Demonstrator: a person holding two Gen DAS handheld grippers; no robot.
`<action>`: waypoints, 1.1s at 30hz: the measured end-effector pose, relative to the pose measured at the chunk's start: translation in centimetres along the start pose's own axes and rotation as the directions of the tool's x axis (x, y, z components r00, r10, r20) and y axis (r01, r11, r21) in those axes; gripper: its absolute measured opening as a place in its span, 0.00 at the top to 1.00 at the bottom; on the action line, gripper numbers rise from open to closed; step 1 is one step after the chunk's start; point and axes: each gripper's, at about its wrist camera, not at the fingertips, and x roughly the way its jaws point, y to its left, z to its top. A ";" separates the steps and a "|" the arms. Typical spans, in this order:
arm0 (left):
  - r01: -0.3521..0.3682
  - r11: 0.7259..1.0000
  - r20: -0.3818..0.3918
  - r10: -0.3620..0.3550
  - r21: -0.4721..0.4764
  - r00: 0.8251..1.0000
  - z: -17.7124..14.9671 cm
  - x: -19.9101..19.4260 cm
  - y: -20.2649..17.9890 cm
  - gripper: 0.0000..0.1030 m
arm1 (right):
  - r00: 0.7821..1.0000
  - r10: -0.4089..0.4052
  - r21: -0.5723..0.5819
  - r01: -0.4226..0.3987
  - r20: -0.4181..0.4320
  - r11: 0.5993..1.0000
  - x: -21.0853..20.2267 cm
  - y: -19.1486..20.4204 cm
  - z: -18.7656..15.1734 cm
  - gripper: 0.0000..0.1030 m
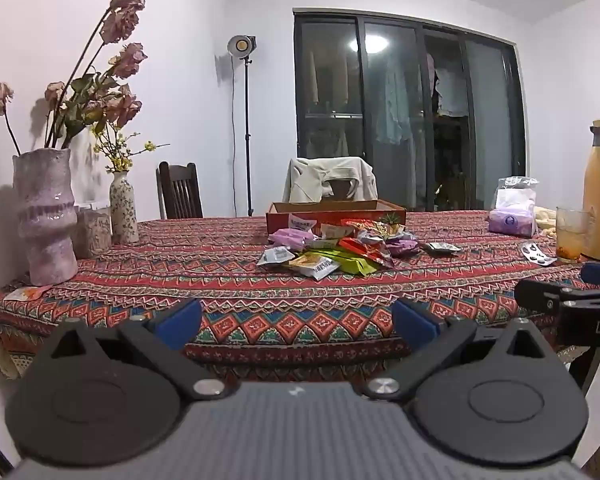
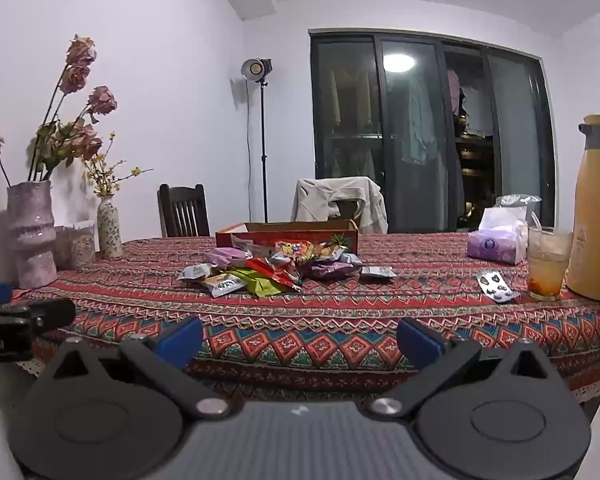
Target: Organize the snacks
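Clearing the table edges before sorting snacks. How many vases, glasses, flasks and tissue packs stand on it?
Vases: 2 (big pink one, small speckled one)
Glasses: 1
Flasks: 1
Tissue packs: 1
Total: 5

- Shallow red box [image 2: 286, 236]: its inside is hidden by its front wall and the snack pile [image 2: 276, 270] against it.
- Snack pile: wrapper print too small to read; lower packets covered by upper ones.
- Blister sheet [image 2: 496, 286], right of the box: contents too small to tell.
- Yellow flask [image 2: 598, 208], far right of the box: cut by the picture's edge.
- Chair behind the box: mostly hidden under a draped garment [image 2: 340, 200].
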 end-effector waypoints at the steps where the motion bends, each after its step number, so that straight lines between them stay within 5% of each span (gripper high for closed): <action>1: 0.006 1.000 -0.003 -0.006 -0.011 1.000 -0.1 -0.2 0.3 0.00 | 1.000 0.000 -0.003 0.000 0.003 1.000 0.1 0.0 0.1 0.00; 33: -0.003 1.000 -0.031 0.003 -0.007 1.000 0.0 0.7 0.4 0.00 | 1.000 0.011 -0.048 -0.010 0.019 0.999 0.0 0.9 0.4 0.00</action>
